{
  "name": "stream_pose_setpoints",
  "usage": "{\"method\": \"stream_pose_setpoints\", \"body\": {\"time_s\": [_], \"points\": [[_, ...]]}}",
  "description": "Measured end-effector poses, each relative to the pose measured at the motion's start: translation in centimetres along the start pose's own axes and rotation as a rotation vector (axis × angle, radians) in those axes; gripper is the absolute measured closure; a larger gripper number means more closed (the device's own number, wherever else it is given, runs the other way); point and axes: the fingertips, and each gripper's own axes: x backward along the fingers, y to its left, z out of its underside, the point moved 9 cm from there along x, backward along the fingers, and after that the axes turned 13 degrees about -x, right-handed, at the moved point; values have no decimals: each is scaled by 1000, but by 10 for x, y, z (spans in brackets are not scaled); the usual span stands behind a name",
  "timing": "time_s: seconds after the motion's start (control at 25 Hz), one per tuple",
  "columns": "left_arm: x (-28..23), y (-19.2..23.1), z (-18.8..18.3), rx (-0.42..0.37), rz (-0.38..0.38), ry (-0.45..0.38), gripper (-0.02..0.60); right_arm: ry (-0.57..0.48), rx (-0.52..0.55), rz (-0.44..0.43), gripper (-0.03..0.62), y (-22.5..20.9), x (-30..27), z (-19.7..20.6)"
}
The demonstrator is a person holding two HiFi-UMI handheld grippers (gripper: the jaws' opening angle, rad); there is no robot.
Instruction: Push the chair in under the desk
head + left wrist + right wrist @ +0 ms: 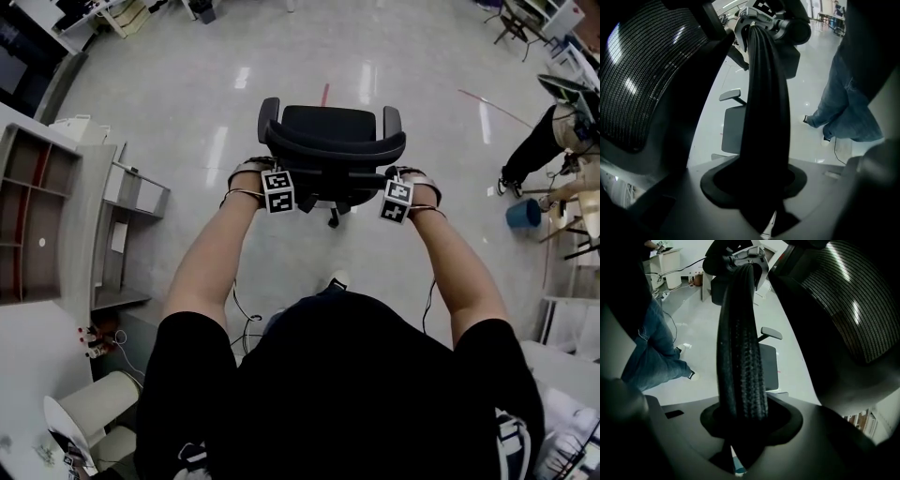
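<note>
A black office chair [330,127] stands on the pale floor in front of me, its back toward me. My left gripper [278,184] sits at the left end of the backrest's top rim [328,153] and my right gripper [397,193] at the right end. In the left gripper view the smooth black rim [766,103] runs up between the jaws of the left gripper [765,192], which is shut on it. In the right gripper view the woven rim [740,348] fills the gap of the right gripper [740,432], also shut on it. The mesh back [637,75] curves away beside it.
A grey shelf and desk unit [66,206] lines the left side, with a white bin [94,403] near my feet. Another person [539,145] stands at the right by a blue bucket [521,214]. My own jeans legs [846,108] show behind the chair.
</note>
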Motion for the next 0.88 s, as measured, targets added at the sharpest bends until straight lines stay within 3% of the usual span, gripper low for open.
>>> {"method": "stream_pose_setpoints", "body": {"time_s": [0.36,0.88], "points": [[22,-49,51,121,8,48,425,-48,116,-27,477,14,0,-62],[69,-170,134,324,11,128,425,-137,316,-56,477,82,12,-176]]}}
